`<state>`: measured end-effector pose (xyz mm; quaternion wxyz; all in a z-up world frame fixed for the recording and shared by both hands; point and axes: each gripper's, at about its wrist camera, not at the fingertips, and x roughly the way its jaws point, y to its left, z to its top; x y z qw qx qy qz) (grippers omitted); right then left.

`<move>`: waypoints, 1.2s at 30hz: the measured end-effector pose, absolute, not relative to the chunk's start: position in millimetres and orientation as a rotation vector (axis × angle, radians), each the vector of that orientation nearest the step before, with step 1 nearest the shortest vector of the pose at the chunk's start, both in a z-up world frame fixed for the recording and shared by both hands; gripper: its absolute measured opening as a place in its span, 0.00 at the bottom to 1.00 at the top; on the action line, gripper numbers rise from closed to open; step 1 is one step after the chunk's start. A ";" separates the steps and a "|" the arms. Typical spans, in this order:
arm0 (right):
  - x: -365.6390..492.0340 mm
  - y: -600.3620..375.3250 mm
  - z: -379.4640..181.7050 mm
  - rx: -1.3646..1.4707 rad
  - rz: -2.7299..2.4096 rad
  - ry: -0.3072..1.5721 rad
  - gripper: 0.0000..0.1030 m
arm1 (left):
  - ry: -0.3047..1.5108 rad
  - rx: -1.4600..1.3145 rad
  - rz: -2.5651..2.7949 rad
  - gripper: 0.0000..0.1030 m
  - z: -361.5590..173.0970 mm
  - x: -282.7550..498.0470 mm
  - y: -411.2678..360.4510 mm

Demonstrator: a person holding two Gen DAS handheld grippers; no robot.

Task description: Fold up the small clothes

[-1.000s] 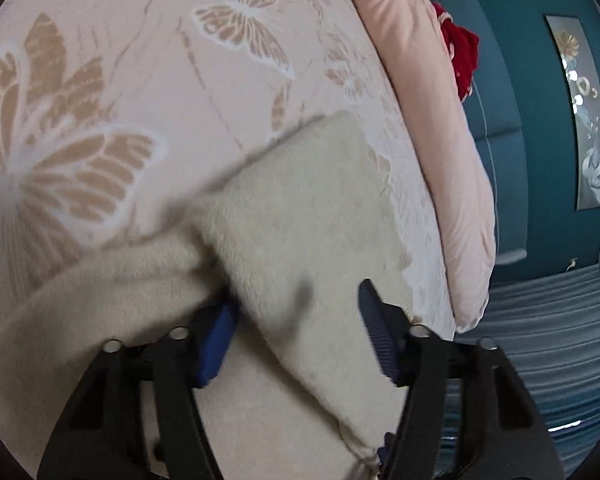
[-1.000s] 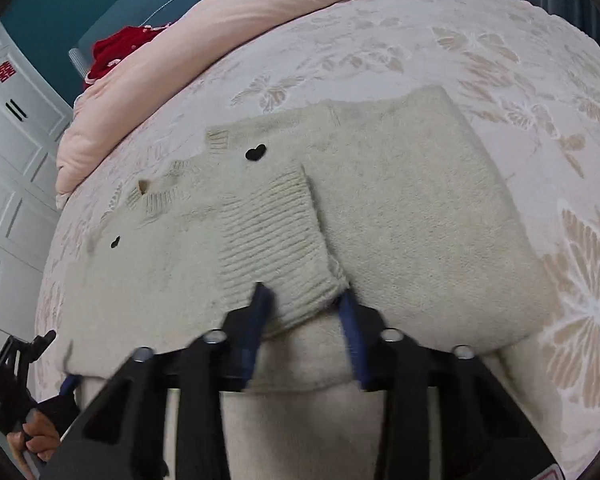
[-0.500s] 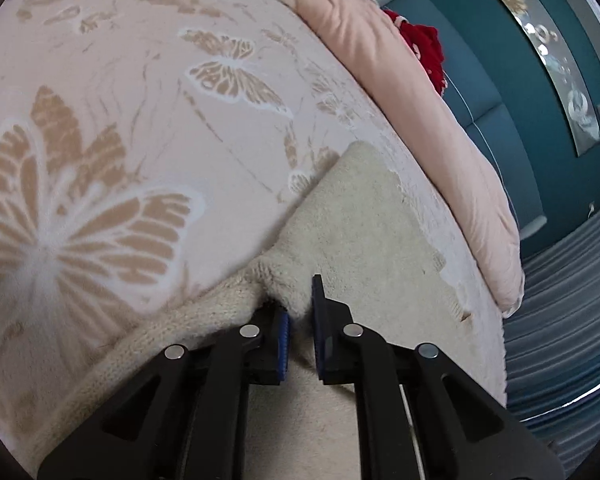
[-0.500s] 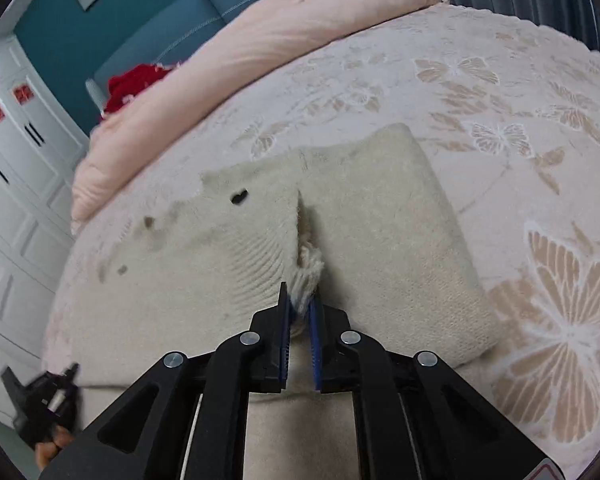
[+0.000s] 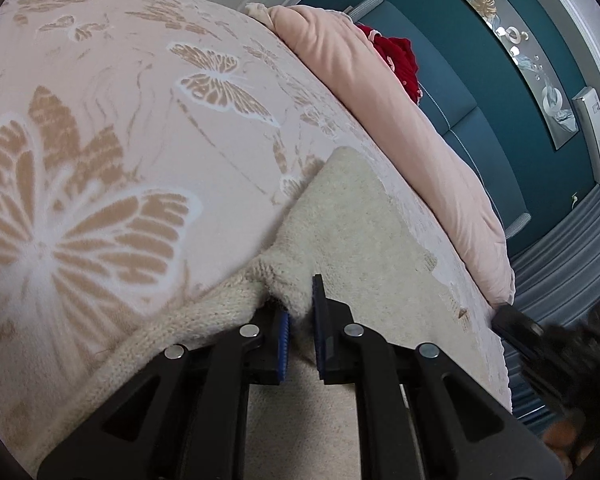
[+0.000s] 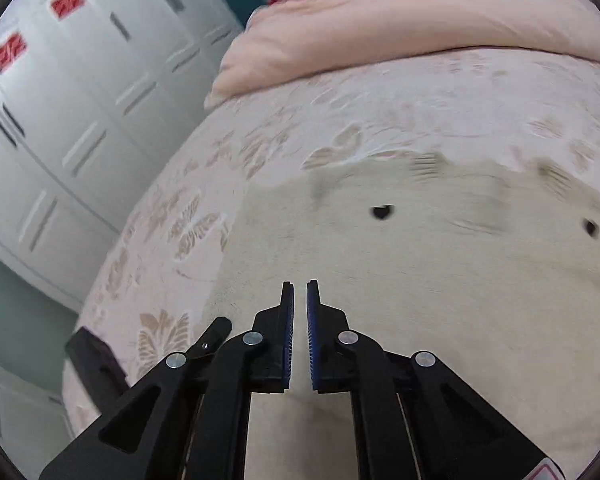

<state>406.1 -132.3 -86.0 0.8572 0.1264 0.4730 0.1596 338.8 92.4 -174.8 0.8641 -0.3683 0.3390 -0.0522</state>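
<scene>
A cream knitted sweater (image 6: 440,280) with small black heart buttons (image 6: 381,212) lies flat on the butterfly-patterned bedspread (image 5: 100,140), near its pillow edge. The left gripper (image 5: 300,312) pinches a fold of it; the right gripper (image 6: 300,320) hangs above it, jaws nearly together and empty.

Left gripper (image 5: 300,312) black; blue ribbed jaws; silver screws.
</scene>
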 end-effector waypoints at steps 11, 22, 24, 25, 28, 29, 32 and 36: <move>510.9 -46.8 -125.4 0.081 0.216 1.029 0.00 | 0.679 -0.732 -0.119 0.10 -178.7 338.6 87.0; 364.9 -196.1 -88.8 0.377 0.042 0.884 0.00 | 0.678 -0.716 -0.117 0.10 -178.5 339.1 85.9; 317.0 -267.4 -100.9 0.434 -0.161 0.876 0.02 | 0.681 -0.710 -0.113 0.10 -178.4 339.8 85.3; 298.7 -298.6 -111.5 0.439 -0.259 0.895 0.08 | 0.683 -0.708 -0.111 0.10 -178.4 340.1 85.0; 267.6 -355.7 -133.0 0.566 -0.219 0.925 0.00 | 0.695 -0.699 -0.103 0.10 -175.6 341.8 82.7; 258.5 -359.3 -120.0 0.568 -0.242 0.925 0.02 | 0.703 -0.700 -0.101 0.11 -174.3 342.8 82.8; 215.2 -350.7 -70.5 0.488 -0.244 0.836 0.16 | 0.760 -0.737 -0.125 0.15 -165.7 344.1 90.4; 117.6 -346.6 -43.9 0.405 -0.257 0.807 0.54 | 0.818 -0.685 -0.182 0.66 -127.2 287.9 119.3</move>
